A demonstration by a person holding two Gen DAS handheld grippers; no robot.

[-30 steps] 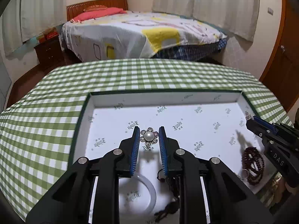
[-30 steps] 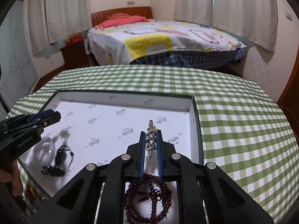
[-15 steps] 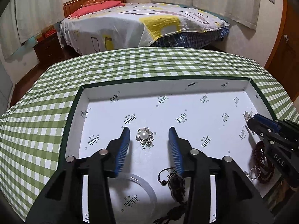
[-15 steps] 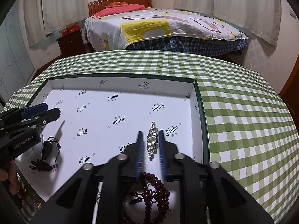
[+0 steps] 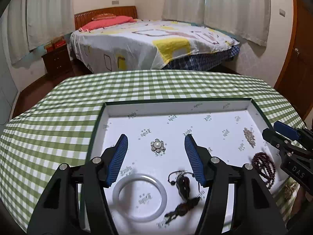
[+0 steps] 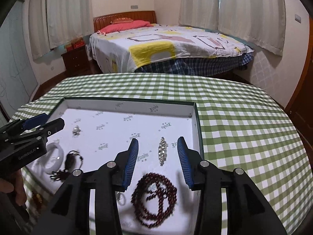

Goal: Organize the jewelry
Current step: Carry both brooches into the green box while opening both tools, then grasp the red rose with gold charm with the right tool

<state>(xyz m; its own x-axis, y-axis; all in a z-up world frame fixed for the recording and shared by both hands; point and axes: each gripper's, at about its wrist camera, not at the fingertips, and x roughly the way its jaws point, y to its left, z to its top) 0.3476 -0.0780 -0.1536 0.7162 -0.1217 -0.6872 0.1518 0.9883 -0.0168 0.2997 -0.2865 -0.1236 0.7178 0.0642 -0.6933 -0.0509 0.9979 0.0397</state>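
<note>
A shallow white-lined box (image 5: 176,107) (image 6: 129,102) lies on the green checked table. My left gripper (image 5: 155,143) is open above a pearl flower brooch (image 5: 157,145) that lies in the box. Below it lie a white bangle (image 5: 139,194) and a dark pendant on a cord (image 5: 183,184). My right gripper (image 6: 157,146) is open around a silver rhinestone brooch (image 6: 162,150) that lies near the box's right wall. A dark red bead bracelet (image 6: 154,193) lies just below it. Each gripper shows at the edge of the other's view.
The green checked tablecloth (image 6: 244,127) surrounds the box. A small gold piece (image 5: 289,188) lies outside the box's near corner. A bed (image 5: 148,43) and a dark nightstand (image 5: 56,60) stand beyond the table.
Both grippers opened and let go of their brooches, which now lie in the box. Both grippers drew back and up.
</note>
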